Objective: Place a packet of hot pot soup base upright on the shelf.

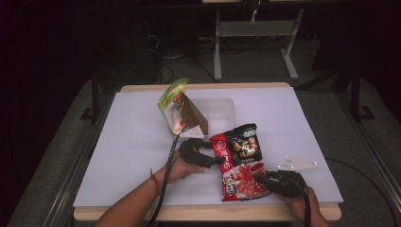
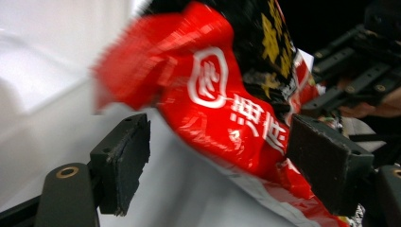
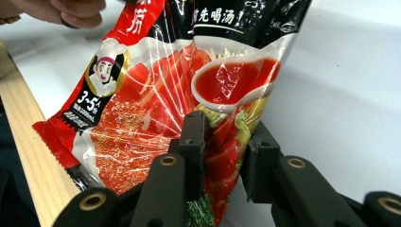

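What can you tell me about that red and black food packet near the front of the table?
The red and black packet is a glossy, crinkled plastic pouch printed with white characters, a cartoon chef and a bowl of red sauce. It lies slanted on the white table near the front edge. The right gripper pinches its lower end; the left gripper straddles its upper part, jaws open.

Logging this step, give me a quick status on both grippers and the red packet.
Right gripper shut on red packet. Left gripper open, jaws astride packet's other end. Green packet leans by clear tray, clear of the work.
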Tool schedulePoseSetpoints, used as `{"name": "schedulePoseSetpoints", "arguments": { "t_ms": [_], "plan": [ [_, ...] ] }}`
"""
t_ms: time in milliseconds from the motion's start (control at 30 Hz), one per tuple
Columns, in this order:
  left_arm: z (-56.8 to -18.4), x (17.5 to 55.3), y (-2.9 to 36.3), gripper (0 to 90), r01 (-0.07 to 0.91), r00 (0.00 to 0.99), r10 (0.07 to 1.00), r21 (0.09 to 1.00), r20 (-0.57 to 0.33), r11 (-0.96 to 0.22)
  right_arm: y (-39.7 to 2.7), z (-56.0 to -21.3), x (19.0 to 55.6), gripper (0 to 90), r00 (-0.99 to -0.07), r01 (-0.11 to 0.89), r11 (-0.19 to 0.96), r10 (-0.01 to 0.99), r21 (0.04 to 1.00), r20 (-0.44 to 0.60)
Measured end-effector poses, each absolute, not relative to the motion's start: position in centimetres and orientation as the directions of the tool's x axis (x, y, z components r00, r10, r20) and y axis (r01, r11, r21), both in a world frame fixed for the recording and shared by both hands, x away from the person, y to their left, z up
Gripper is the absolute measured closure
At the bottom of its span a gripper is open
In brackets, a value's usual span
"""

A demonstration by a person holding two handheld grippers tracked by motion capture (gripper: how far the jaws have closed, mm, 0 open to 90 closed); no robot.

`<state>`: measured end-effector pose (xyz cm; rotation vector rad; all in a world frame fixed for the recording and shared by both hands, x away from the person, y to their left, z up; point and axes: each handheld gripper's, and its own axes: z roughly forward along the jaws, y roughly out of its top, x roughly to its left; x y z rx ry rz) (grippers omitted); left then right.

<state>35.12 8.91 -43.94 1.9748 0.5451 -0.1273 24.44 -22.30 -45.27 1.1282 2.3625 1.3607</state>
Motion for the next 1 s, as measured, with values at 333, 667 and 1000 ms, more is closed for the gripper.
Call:
{"name": "schedulePoseSetpoints", "arguments": {
  "t_ms": [333,667,1000],
  "plan": [
    [-44.4,34.7,6.5,21.0,0.404,0.911,0.254,0.83,-0.325,-0.385,-22.2,-45.0,24.0,71.8,-0.703,0.487,0.302,0.693,0.819,0.162],
    [-44.5,34.4,6.0,47.1,0.383,0.923,0.156,0.86,-0.35,-0.337,-22.2,-44.9,24.1,70.6,-0.72,0.468,0.321,0.679,0.823,0.145],
    [-43.6,33.7,6.4,68.0,0.374,0.926,0.166,0.882,-0.339,-0.286,-22.1,-44.7,24.4,63.1,-0.733,0.458,0.331,0.665,0.825,0.141]
  ]
}}
